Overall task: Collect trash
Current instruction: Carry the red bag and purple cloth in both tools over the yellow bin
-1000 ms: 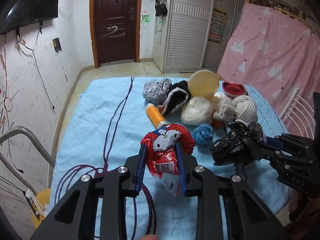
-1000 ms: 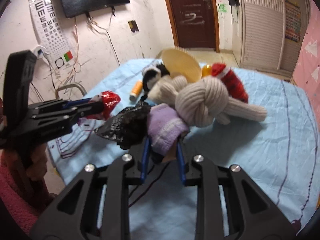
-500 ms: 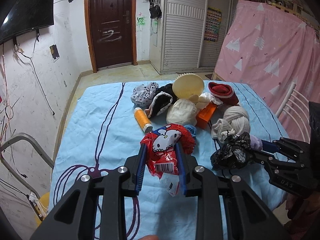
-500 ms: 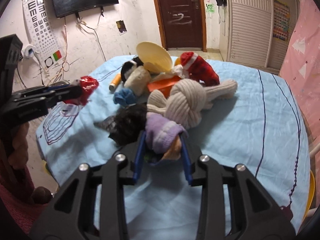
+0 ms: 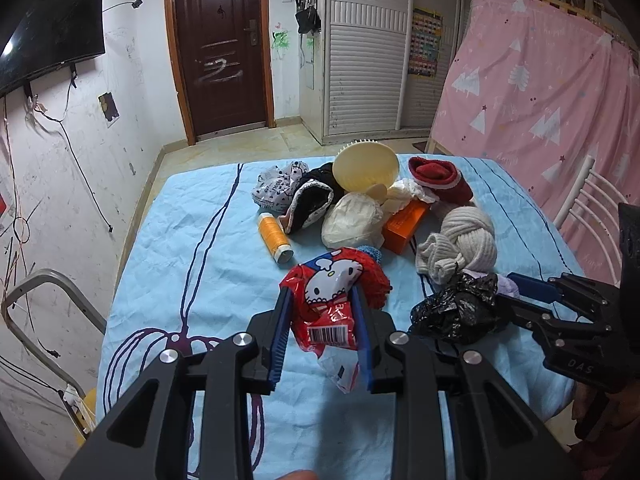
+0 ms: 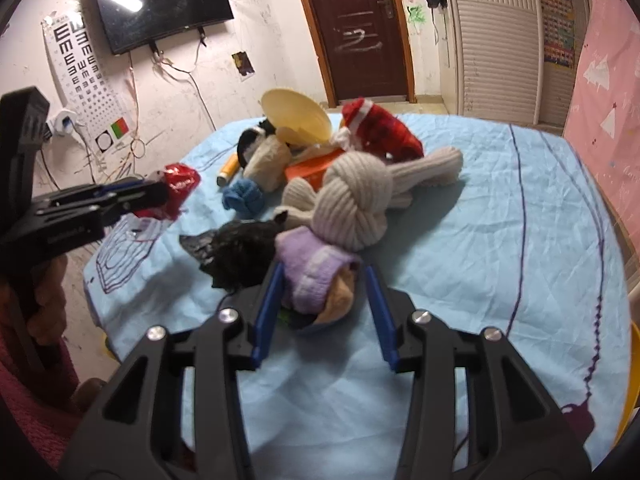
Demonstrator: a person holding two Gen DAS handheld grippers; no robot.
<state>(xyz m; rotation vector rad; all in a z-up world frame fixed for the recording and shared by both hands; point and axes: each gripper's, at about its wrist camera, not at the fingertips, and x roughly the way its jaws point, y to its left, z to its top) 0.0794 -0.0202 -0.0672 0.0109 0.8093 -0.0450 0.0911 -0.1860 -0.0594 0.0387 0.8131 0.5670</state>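
Left wrist view: the left hand-held gripper (image 5: pixel 320 296) is clamped narrow on a red cartoon-cat wrapper (image 5: pixel 336 284), both blue pads pressing its sides and the barcode end hanging below the jaws. That wrapper sits over the near part of the worktop (image 5: pixel 192 248), which is covered in a light blue cloth, just in front of the heap of things at the middle.

Over on the right wrist view, the right hand-held gripper (image 6: pixel 322 276) is low at the near edge of the worktop. Its jaws have just been closing in a little, with a purple knit bundle (image 6: pixel 308 264) between them. The left pad is against the knit, but a gap shows at the right pad, so there's no squeeze on it. The bundle rests on the cloth.

Touching that bundle on its left lies a crumpled black plastic bag (image 6: pixel 240 248), also by the near edge. Just behind it sits a knotted cream scarf (image 6: pixel 356 204), and further back, towards the far edge, an orange box (image 6: pixel 308 170), a red hat (image 6: pixel 380 128) and a pale yellow bowl (image 6: pixel 296 114).
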